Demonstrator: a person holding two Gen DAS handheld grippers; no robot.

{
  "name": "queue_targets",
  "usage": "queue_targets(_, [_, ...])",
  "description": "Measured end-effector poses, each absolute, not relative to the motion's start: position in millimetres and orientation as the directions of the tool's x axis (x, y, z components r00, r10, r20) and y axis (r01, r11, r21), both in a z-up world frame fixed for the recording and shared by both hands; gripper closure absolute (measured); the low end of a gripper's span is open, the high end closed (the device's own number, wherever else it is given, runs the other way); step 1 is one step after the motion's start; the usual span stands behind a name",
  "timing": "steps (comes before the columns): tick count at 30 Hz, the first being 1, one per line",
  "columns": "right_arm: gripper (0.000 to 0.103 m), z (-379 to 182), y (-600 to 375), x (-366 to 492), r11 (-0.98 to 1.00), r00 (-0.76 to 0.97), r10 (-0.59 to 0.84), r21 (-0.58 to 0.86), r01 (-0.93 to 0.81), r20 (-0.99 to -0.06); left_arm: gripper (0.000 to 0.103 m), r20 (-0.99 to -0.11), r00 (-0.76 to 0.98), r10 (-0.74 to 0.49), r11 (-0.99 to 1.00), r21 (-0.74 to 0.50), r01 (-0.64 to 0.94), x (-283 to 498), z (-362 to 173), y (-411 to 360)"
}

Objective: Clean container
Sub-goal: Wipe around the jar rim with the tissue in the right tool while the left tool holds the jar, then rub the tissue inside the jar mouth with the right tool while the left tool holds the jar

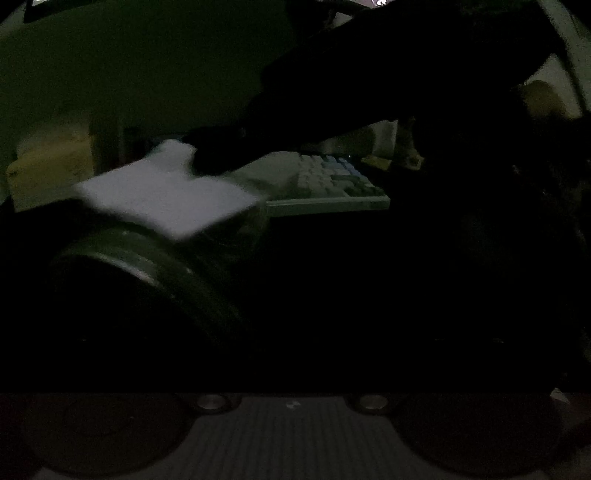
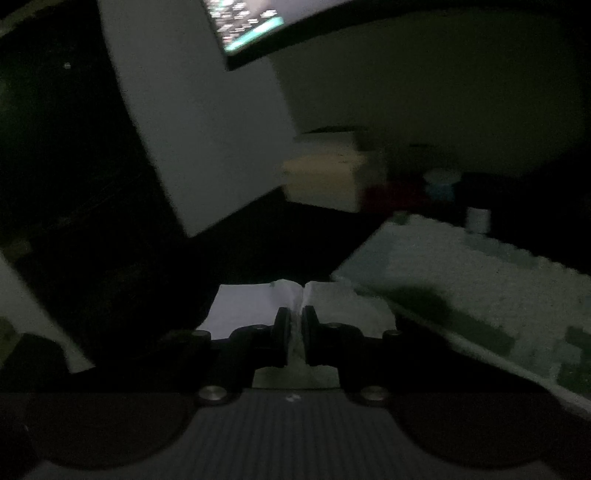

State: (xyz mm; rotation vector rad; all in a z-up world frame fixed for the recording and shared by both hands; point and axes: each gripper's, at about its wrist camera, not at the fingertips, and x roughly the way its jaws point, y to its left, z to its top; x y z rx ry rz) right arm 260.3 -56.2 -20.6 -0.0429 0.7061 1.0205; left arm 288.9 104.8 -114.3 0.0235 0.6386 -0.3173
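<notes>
Your right gripper (image 2: pixel 294 317) has its two black pads pinched together on a white paper tissue (image 2: pixel 255 306), and the sheet fans out to both sides just beyond the fingertips. In the left wrist view that same tissue (image 1: pixel 166 195) shows as a pale, creased sheet spread over the upper rim of a dark round container (image 1: pixel 155 273), which lies tilted close to the lens at the lower left; whether the sheet presses on the rim or only hangs over it is too dim to tell. The dark shape of your right gripper (image 1: pixel 214 155) reaches in from the upper right and meets the sheet at its far corner. Your left gripper's own fingers are lost in the dark, so you cannot tell from these pictures whether it is open or closed, nor whether it holds the container. Just behind the tissue lies a light keyboard (image 1: pixel 325 181) with grey and blue keys; in the right wrist view the keyboard (image 2: pixel 480 277) runs along the right. A lit monitor (image 2: pixel 247 26) sits at the top, and a pale box (image 2: pixel 325 177) stands further back.
</notes>
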Motion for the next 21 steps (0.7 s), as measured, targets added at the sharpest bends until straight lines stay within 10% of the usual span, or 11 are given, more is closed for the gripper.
queue_targets(7, [0.093, -18.8, -54.6, 251.1, 0.498, 0.282, 0.786, 0.293, -0.816, -0.550, 0.003, -0.587, 0.762, -0.275, 0.958, -0.101, 0.268, 266.5, -114.6, 101.5])
queue_targets(13, [0.093, -18.4, -60.6, 251.8, 0.505, 0.289, 0.791, 0.308, -0.806, -0.539, 0.088, -0.534, 0.799, -0.276, 0.960, -0.118, 0.253, 251.5, -105.5, 96.8])
queue_targets(21, [0.093, -15.0, -70.9, 244.4, 0.487, 0.272, 0.805, 0.326, -0.810, -0.527, 0.100, -0.425, 0.786, -0.449, 0.888, -0.308, 0.340, 212.8, -100.6, 110.1])
